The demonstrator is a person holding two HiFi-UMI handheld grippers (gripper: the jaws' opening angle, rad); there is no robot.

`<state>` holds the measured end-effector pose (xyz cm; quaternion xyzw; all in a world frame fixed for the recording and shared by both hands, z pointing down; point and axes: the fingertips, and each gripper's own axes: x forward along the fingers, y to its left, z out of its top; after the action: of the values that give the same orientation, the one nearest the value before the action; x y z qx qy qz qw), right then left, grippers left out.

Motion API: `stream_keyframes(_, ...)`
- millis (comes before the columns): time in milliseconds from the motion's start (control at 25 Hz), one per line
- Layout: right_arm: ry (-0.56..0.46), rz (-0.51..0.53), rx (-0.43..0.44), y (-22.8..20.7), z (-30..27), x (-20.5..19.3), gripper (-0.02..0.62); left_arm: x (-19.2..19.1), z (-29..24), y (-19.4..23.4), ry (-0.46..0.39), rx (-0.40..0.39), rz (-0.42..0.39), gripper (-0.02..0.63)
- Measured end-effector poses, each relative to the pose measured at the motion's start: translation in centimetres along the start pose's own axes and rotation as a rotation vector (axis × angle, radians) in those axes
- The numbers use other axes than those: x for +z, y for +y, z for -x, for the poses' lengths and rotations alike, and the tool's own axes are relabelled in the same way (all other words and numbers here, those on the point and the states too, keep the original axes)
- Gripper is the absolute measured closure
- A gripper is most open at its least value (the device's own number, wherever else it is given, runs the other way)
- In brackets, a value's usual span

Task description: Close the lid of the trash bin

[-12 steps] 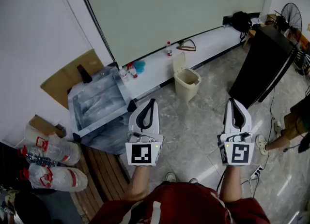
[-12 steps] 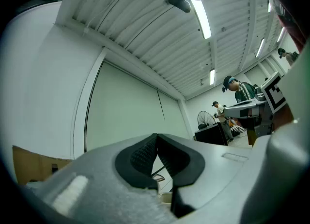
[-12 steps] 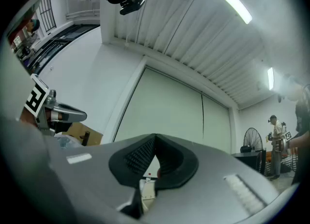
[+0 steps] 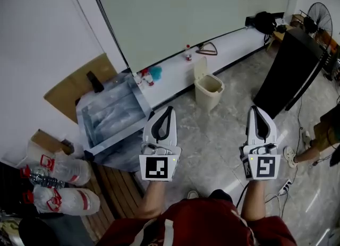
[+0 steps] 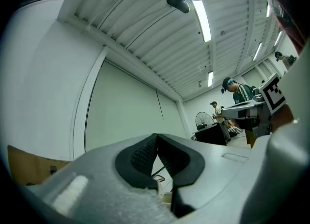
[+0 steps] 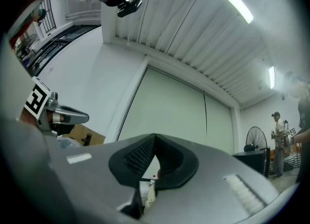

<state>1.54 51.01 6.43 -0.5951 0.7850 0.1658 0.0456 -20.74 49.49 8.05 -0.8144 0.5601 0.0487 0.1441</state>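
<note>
Now, spotter here: where's the trash bin (image 4: 209,92)?

Grippers here: only the head view shows it clearly, on the floor against the white ledge (image 4: 175,75), lid (image 4: 200,68) upright. My gripper views tilt up at the ceiling lights (image 5: 201,20). Left gripper (image 4: 166,116) and right gripper (image 4: 256,116): jaws pressed together, empty. Bare floor lies ahead, with the black cabinet (image 4: 292,72) right of the bin.

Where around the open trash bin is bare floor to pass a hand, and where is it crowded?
Bare floor lies between the trash bin and the black cabinet, and on the bin's near side. Crowded: the left side, with the clear box, bottles and bagged bundles.
</note>
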Motion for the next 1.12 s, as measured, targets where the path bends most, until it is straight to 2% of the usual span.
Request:
stream_keyframes(240,0.012,0.021,0.002,1.1,-0.7,-1.0,0.595,-1.2,-0.1,1.5,0.006,-0.001,0.028,0.609)
stream_keyframes(640,0.024,0.014,-0.003,0.3,-2.9,-3.3,0.596,-3.2,-2.4,2.1,0.026,-0.008,0.033,0.609)
stream_keyframes(840,0.035,0.0,-0.001,-0.9,-5.0,-5.2,0.595,-4.7,-5.2,2.3,0.039,-0.012,0.042,0.609)
stream_keyframes(1120,0.05,-0.026,-0.019,-5.3,-9.2,-7.5,0.595,-6.4,-11.6,1.3,0.053,-0.028,0.036,0.609)
